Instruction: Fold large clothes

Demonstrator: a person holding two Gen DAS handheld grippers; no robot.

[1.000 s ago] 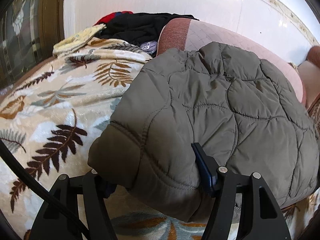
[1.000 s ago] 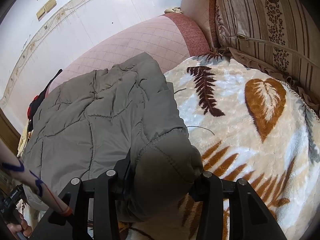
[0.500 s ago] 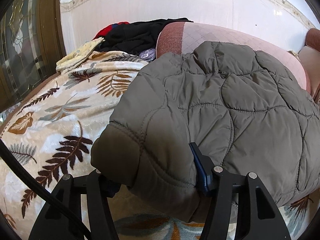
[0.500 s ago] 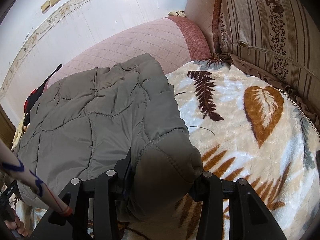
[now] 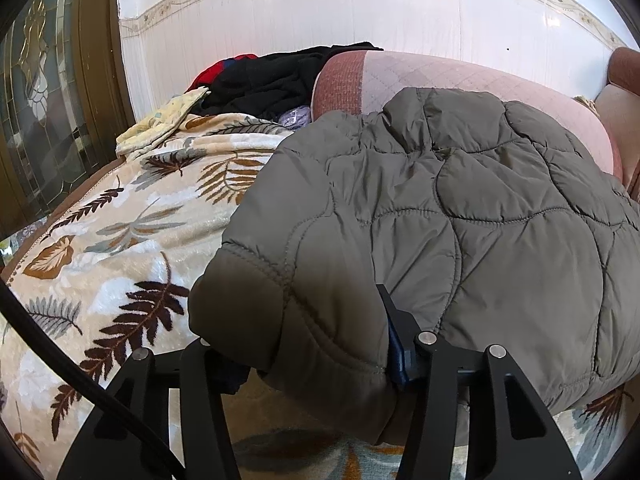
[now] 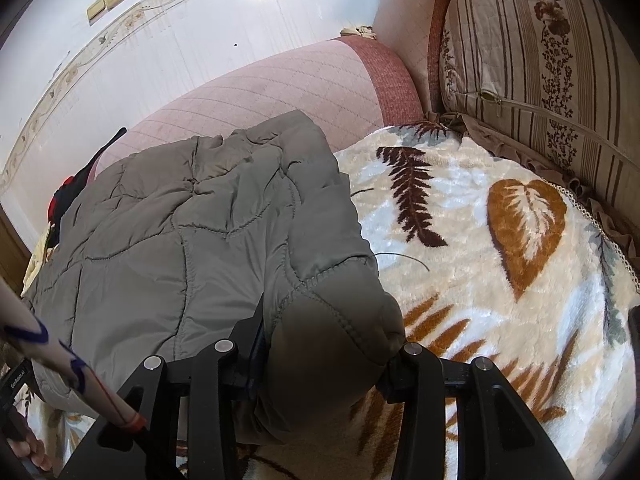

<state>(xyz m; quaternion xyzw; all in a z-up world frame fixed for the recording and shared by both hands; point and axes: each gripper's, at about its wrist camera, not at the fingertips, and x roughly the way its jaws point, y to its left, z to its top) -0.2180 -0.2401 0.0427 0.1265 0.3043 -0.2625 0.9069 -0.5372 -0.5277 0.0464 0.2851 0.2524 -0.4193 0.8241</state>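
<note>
An olive quilted jacket (image 5: 460, 208) lies folded over on a leaf-patterned blanket (image 5: 100, 240). My left gripper (image 5: 308, 344) has the jacket's near left corner between its jaws, which are closing; the blue pad dents the padding. In the right wrist view the same jacket (image 6: 180, 232) spreads to the left, and my right gripper (image 6: 324, 352) is shut on its near right corner, a thick smooth hem bulging between the fingers. Both held corners sit just above the blanket (image 6: 500, 280).
A pink quilted bolster (image 5: 440, 76) runs behind the jacket along the white wall. Dark and red clothes (image 5: 272, 76) and a yellow cloth (image 5: 160, 128) are piled at the far left. A striped cushion (image 6: 540, 60) stands at the right. A person's hand (image 6: 28, 448) shows bottom left.
The left jaws have drawn closer together around the jacket corner, and the left view has tilted up a little. The right gripper keeps its hold and has barely moved.
</note>
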